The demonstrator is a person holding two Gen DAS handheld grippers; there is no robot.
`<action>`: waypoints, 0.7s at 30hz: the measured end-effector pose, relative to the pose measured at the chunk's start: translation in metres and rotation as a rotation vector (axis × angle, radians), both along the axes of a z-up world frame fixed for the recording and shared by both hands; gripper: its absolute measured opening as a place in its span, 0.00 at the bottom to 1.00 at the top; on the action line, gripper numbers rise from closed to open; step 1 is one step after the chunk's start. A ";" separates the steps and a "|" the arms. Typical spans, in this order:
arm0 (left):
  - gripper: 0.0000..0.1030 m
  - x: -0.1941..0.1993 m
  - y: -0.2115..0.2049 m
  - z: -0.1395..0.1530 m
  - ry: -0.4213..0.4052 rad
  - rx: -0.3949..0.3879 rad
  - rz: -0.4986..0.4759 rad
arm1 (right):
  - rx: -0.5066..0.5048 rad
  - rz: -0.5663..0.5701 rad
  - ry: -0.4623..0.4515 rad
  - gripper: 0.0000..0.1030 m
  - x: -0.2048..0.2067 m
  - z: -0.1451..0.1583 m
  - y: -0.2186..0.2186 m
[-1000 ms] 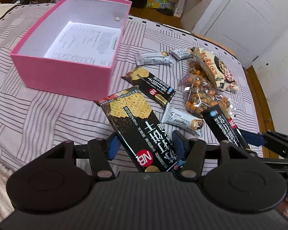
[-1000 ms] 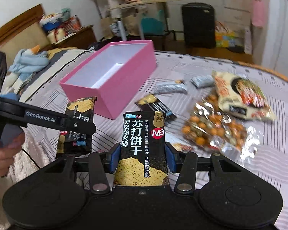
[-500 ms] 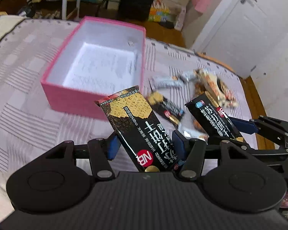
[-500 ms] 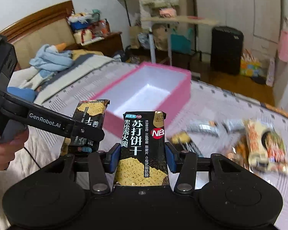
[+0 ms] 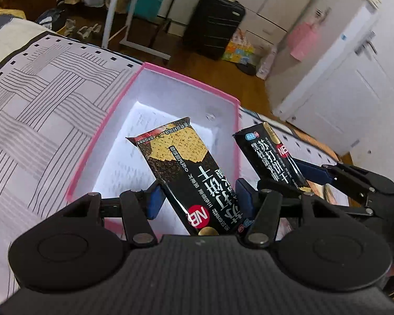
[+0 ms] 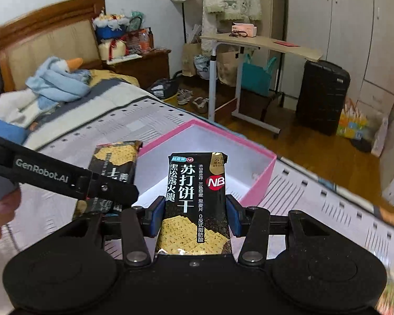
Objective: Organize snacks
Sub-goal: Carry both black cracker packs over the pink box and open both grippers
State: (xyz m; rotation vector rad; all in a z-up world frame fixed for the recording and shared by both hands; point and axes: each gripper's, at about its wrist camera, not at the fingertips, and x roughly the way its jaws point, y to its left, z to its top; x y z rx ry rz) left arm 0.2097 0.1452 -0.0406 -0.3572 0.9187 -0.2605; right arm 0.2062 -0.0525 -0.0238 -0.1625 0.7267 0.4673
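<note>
My left gripper [image 5: 197,200] is shut on a black soda cracker packet [image 5: 186,173] and holds it over the open pink box [image 5: 155,71], white inside. My right gripper [image 6: 194,218] is shut on a second black cracker packet [image 6: 197,199] and holds it upright over the box's near edge [image 6: 260,183]. In the left wrist view the right gripper [image 5: 302,181] with its packet [image 5: 270,157] is just right of the box wall. In the right wrist view the left gripper [image 6: 102,187] with its packet [image 6: 115,162] is at the box's left side.
The box sits on a bed with a striped cover [image 5: 39,120]. A black suitcase [image 6: 323,94], a rolling side table [image 6: 260,44] and a white door [image 5: 354,78] stand beyond the bed. A plush goose [image 6: 52,78] lies near the headboard.
Both grippers have carried their cracker packets from over the snack pile toward and over the pink box. The loose snacks have dropped out of view.
</note>
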 end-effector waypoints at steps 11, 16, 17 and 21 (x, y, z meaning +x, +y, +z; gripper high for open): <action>0.55 0.116 -0.010 -0.067 0.039 0.087 -0.010 | -0.216 0.186 -0.005 0.52 0.104 -0.056 0.024; 0.55 0.143 -0.015 -0.092 0.097 0.080 -0.019 | -0.239 0.244 -0.004 0.52 0.120 -0.071 0.028; 0.55 0.146 -0.016 -0.096 0.104 0.082 -0.020 | -0.235 0.268 -0.006 0.52 0.122 -0.072 0.030; 0.55 0.155 -0.015 -0.112 0.160 0.073 0.008 | -0.305 0.313 -0.008 0.52 0.127 -0.086 0.042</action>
